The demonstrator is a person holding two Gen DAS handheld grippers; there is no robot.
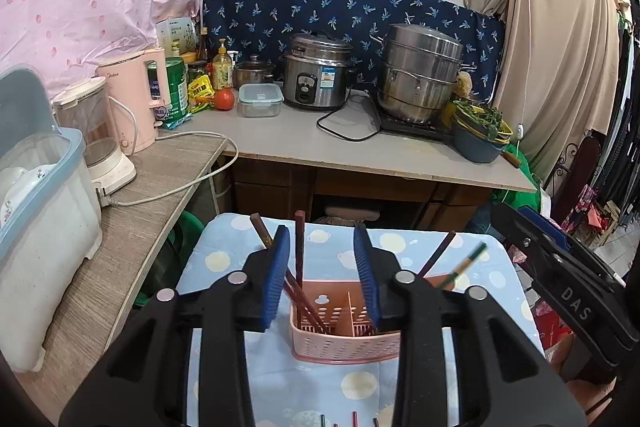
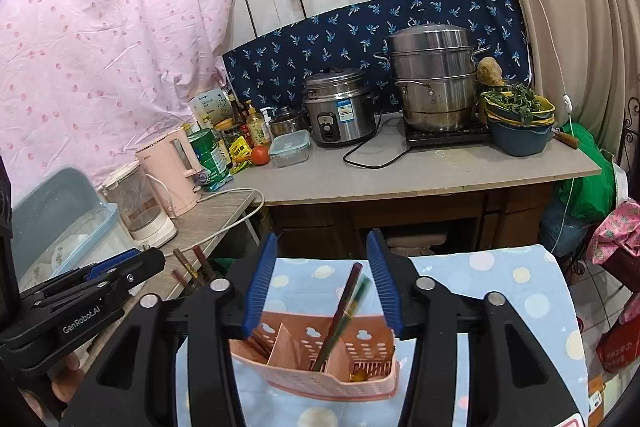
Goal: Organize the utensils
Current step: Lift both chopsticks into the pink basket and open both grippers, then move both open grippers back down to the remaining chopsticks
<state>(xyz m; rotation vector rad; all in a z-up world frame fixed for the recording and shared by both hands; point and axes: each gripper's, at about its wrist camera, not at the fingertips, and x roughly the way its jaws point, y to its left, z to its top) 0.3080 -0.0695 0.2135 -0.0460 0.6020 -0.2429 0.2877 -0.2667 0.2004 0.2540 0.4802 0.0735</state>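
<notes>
A pink slotted utensil holder (image 1: 344,341) stands on a small table with a blue dotted cloth (image 1: 352,387). Dark red chopsticks (image 1: 299,247) stand in its left compartment, and a brown and a green chopstick (image 1: 464,263) lean in the right part. My left gripper (image 1: 322,255) is open and empty, hovering just above the holder. In the right wrist view the holder (image 2: 320,367) sits below my right gripper (image 2: 322,275), which is open and empty, with a red and a green chopstick (image 2: 344,311) upright between its jaws. Several chopstick ends (image 1: 354,419) lie on the cloth near me.
A counter (image 1: 360,147) behind holds a rice cooker (image 1: 318,75), a steel steamer pot (image 1: 420,75), a blue bowl of greens (image 1: 480,135), a food box and bottles. A side shelf at left carries a pink kettle (image 1: 136,99) and a plastic dish bin (image 1: 36,211).
</notes>
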